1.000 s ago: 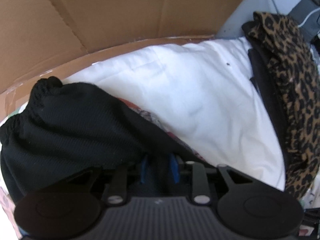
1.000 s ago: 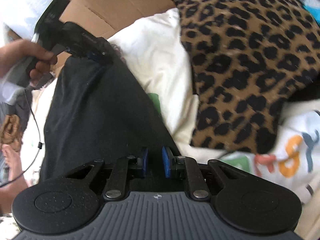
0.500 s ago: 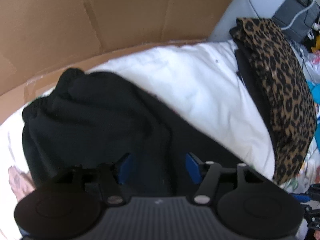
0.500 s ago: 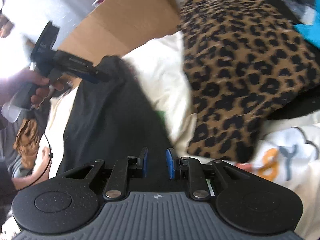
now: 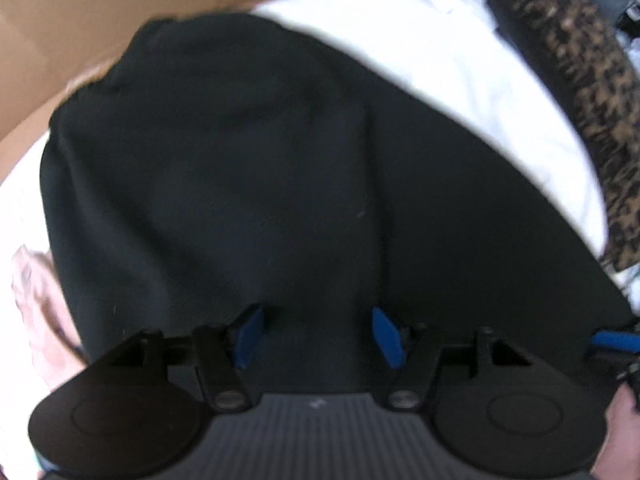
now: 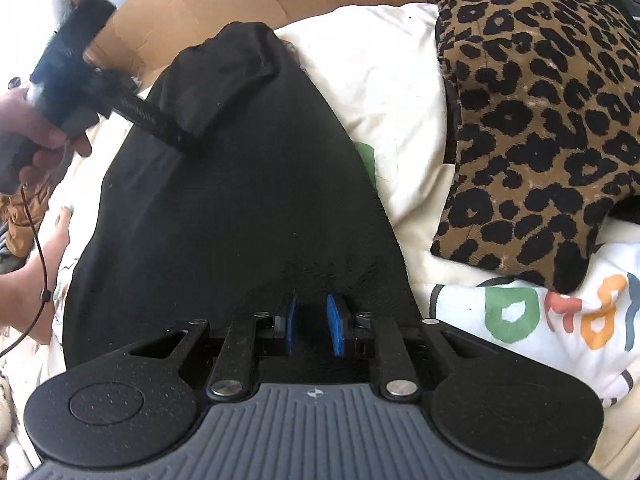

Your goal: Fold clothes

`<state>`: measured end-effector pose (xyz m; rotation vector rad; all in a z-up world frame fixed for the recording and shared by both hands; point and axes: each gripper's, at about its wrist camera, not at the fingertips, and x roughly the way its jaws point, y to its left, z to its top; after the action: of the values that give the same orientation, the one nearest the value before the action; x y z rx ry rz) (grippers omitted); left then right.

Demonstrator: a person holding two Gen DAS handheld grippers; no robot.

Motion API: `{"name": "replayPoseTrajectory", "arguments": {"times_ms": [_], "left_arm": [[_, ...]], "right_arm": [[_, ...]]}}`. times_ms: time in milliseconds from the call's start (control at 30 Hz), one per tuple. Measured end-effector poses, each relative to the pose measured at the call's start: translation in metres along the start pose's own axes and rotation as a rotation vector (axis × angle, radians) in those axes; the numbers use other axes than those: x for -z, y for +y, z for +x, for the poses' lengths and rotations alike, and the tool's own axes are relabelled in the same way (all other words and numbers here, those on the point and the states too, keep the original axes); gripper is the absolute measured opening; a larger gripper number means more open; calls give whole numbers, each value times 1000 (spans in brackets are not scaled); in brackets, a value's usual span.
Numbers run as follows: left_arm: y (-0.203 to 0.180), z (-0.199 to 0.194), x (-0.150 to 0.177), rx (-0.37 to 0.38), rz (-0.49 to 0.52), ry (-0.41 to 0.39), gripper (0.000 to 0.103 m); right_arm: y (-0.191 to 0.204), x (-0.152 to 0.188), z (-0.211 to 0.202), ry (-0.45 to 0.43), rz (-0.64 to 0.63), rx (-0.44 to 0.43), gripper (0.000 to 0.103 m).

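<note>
Two claws and a black piece of clothing on a white sheet

Left wrist view: this picture is blurry. The left claw (image 5: 316,332) points down at the black clothing (image 5: 240,168). Its blue pads (image 5: 248,334) stand wide apart and do not press on anything; the jaws have just been opening, and the black cloth lies under them, not pinched. The black clothing rests on a white sheet (image 5: 480,92). A brown cardboard box (image 5: 60,40) is behind it, and a leopard-print cloth (image 5: 580,80) lies at the right.

Right wrist view: the right claw (image 6: 314,326) has its blue pads close together, and the near edge of the black clothing (image 6: 248,208) sits between them, so it seems to be gripping it. The far end is folded over. The left claw (image 6: 160,120), held by a hand (image 6: 36,132), is over that far end.
</note>
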<state>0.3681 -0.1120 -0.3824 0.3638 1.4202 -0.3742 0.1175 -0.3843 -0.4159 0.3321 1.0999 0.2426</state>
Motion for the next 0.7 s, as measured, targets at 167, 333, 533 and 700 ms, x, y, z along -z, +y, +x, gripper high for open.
{"name": "replayPoseTrajectory", "arguments": {"times_ms": [167,333,533,700], "left_arm": [[18,-1,8,4,-31,5,66],[32,-22,11,-10,-30,0,66],[66,-55,26,-29,-98,-26,66],[85,-69,46,-15,-92,-15,66]], "right_arm": [[-5,-1,1,1,20,-15,23],[-8,-1,1,0,23,-15,23],[-6,-1,3,-4,24,-15,23],[-5,-1,3,-2,23,-10,23]]}}
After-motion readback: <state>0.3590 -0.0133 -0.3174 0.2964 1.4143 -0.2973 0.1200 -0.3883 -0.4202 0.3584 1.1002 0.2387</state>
